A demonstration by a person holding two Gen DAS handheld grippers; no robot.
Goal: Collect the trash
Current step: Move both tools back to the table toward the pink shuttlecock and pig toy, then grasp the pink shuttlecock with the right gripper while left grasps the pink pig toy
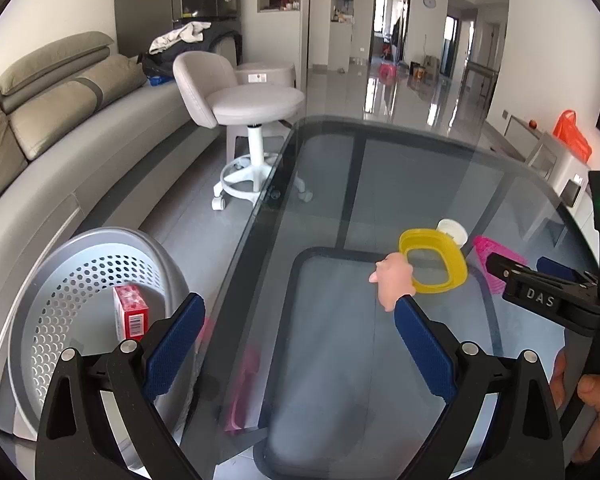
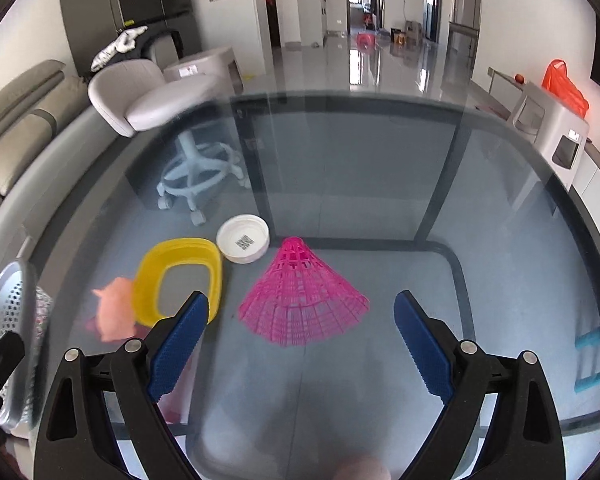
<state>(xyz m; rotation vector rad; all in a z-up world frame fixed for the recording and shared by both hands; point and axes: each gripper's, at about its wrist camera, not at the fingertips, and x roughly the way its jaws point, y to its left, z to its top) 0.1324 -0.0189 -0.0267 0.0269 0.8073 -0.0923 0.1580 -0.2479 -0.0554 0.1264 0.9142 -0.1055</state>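
On the glass table (image 2: 380, 184) lie a pink plastic shuttlecock (image 2: 302, 298), a white round lid (image 2: 243, 239), a yellow plastic ring (image 2: 178, 280) and a small pink toy figure (image 2: 114, 314). My right gripper (image 2: 302, 308) stands open just in front of the shuttlecock, nothing between its fingers. My left gripper (image 1: 300, 316) is open over the table's left edge. In its view the toy figure (image 1: 392, 280) is by its right finger, with the yellow ring (image 1: 434, 260), lid (image 1: 454, 232) and shuttlecock (image 1: 488, 252) beyond. A grey perforated bin (image 1: 88, 280) beside the table holds a red box (image 1: 131, 314).
A grey swivel stool (image 1: 240, 96) stands past the table's left side, a sofa (image 1: 40, 100) further left. The other gripper's black body (image 1: 548, 296) and a hand (image 1: 592, 400) show at right. A white cabinet (image 2: 556, 136) with an orange bag (image 2: 564, 88) lines the right wall.
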